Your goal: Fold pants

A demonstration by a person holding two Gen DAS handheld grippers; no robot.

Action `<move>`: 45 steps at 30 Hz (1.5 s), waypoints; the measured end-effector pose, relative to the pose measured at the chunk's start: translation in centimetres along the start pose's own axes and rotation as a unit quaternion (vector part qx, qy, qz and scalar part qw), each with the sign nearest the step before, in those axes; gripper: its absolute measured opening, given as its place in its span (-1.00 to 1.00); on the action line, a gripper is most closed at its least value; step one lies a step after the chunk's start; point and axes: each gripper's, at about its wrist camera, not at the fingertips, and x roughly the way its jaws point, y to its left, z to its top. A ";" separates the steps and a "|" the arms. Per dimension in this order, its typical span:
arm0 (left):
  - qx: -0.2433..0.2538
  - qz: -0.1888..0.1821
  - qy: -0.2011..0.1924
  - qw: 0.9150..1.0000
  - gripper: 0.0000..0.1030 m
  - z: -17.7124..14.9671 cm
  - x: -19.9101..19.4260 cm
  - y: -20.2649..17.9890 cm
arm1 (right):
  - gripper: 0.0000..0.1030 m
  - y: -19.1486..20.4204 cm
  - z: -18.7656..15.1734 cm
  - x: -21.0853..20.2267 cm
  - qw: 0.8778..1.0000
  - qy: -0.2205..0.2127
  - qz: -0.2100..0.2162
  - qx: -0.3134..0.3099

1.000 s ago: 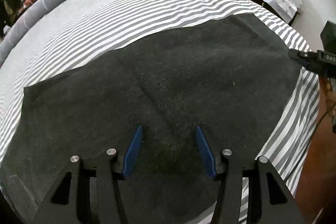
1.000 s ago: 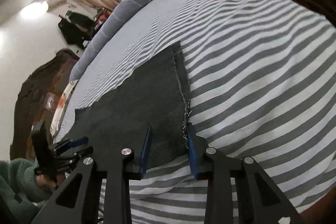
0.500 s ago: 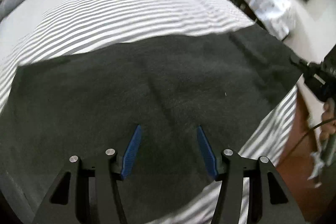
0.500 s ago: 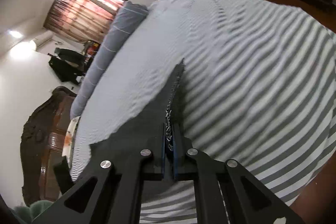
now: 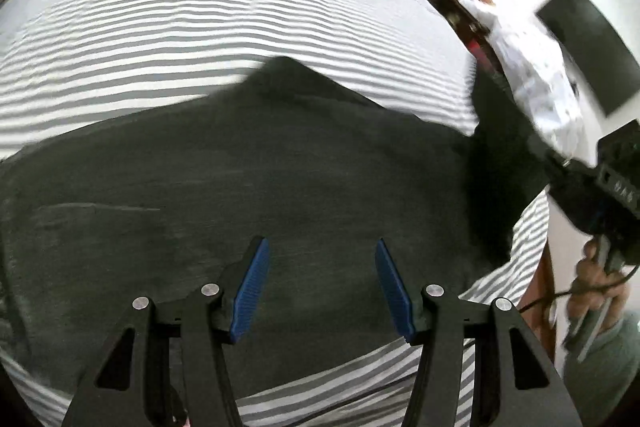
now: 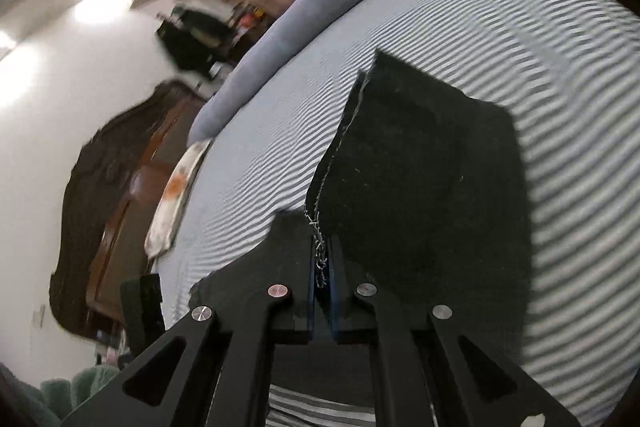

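Note:
Dark grey pants (image 5: pixel 280 167) lie spread on the striped bed sheet (image 5: pixel 200 7). My left gripper (image 5: pixel 322 267) hovers over their near part, open, with nothing between its blue pads (image 5: pixel 252 287). At the right edge of the left wrist view a hand holds my right gripper (image 5: pixel 548 155), which lifts the leg end off the bed. In the right wrist view my right gripper (image 6: pixel 320 263) is shut on the frayed hem, and the raised pants (image 6: pixel 420 187) hang in a dark sheet above the striped sheet (image 6: pixel 540 47).
A long grey bolster (image 6: pixel 300 15) lies along the far side of the bed. A dark wooden headboard (image 6: pixel 100 187) and a small orange-stained pillow (image 6: pixel 176 187) are at the left. A cloth-covered table (image 5: pixel 532 67) stands past the bed's right edge. A green sleeve (image 6: pixel 60 395) shows at the lower left.
My right gripper shut on the frayed hem and raised it, so the leg end now hangs above the bed. My left gripper swung and rolled over the pants, staying open.

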 end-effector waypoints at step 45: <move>-0.095 -0.069 0.056 0.992 -0.73 -0.8 4.7 1.7 | 0.01 -9.6 -13.7 -2.1 0.975 -0.055 -0.081 0.202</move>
